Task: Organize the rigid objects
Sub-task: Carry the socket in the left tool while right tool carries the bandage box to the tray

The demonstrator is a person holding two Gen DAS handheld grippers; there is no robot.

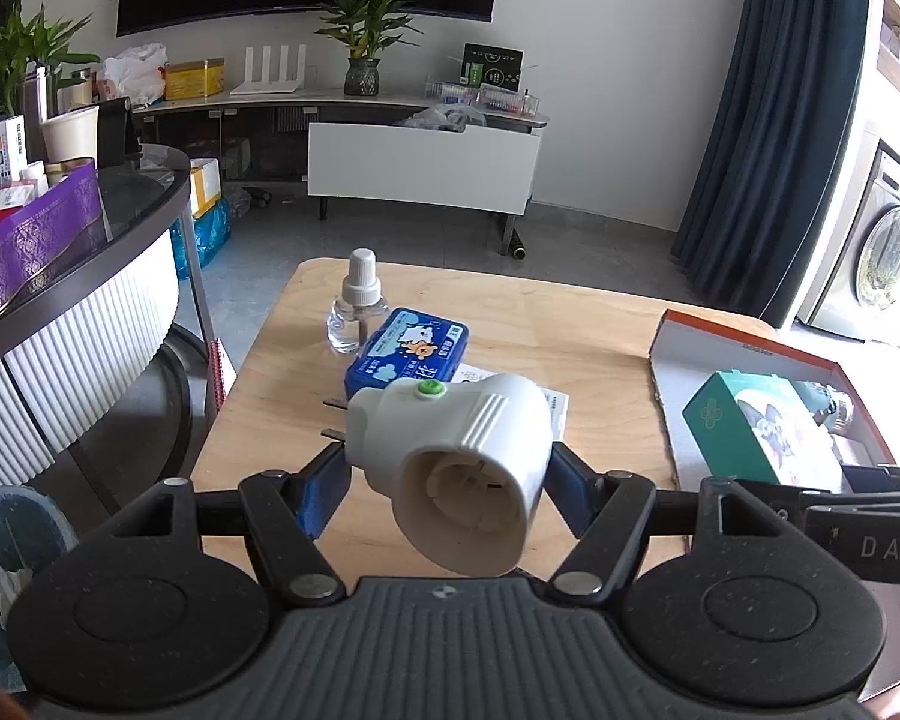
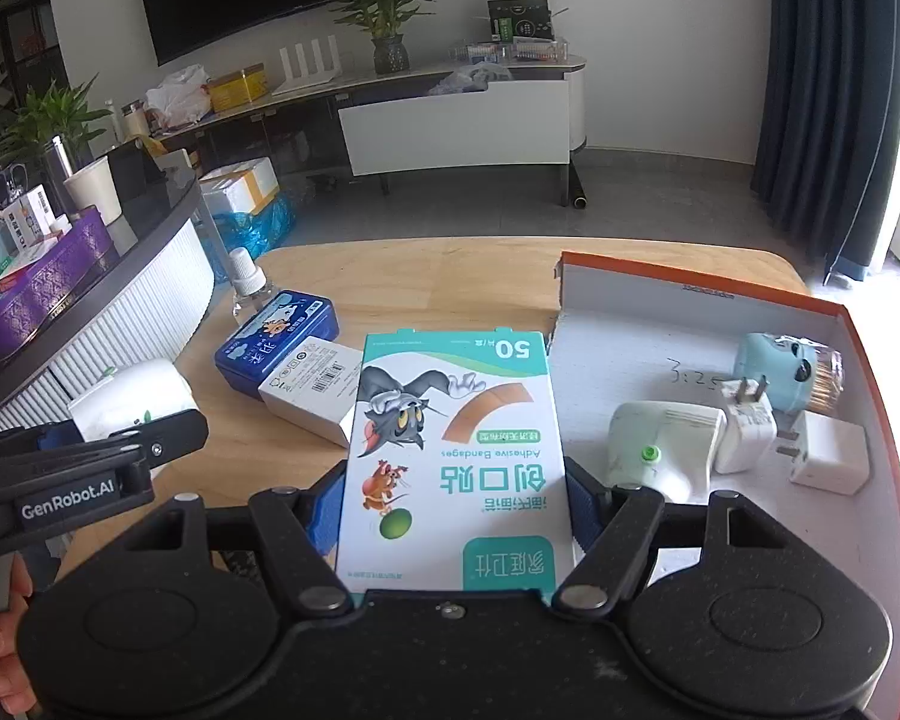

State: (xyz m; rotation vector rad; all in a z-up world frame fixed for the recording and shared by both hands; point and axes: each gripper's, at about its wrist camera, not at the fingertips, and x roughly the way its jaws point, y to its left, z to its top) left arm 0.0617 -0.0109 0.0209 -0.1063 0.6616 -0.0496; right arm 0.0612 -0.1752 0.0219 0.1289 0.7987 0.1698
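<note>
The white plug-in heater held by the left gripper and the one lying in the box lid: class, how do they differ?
The held heater is clamped off the table in the left gripper; the other heater lies loose inside the orange-rimmed box lid. The held one shows its round socket opening; the other shows its ribbed side. Both are white with a green button.

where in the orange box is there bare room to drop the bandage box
The orange-rimmed box has bare white floor across its back-left part, between the torn left wall and the pale blue item. Its right and near side is crowded: the white plug-in heater and two white plug adapters sit close together. The bandage box is in the right gripper.
</note>
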